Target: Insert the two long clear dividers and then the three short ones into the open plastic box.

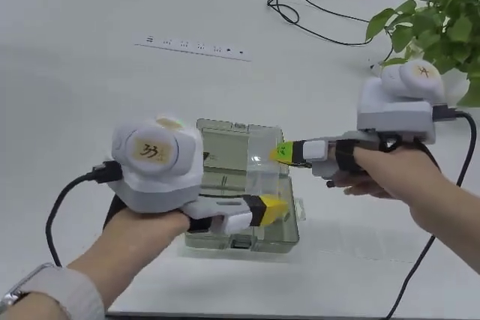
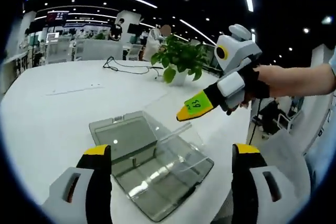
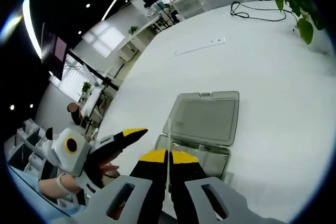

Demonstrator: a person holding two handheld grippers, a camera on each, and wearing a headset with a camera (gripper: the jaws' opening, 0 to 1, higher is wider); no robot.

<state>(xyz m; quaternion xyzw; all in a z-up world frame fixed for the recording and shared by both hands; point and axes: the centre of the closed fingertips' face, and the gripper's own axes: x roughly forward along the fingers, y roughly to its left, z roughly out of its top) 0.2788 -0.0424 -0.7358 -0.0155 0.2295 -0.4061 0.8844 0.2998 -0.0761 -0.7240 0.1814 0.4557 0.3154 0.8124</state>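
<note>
We see the open plastic box lying on the white worktop between our two hands, its lid folded flat away from us and its base nearer to us. The right tongs reach in from the right and hang above the box, about where lid and base meet. In the right gripper view their yellow tips are pressed together on the thin edge of a clear divider. In the left gripper view this pane hangs down from those tips toward the base of the box. We cannot tell whether its lower edge touches the box, nor whether it is a long or a short piece. The left tongs are over the near right part of the base. Their own view shows both yellow-tipped arms spread wide apart with nothing between them but the box below. Farther back on the worktop lie a white power strip and a looped black cable. A green plant stands at the far right.
</note>
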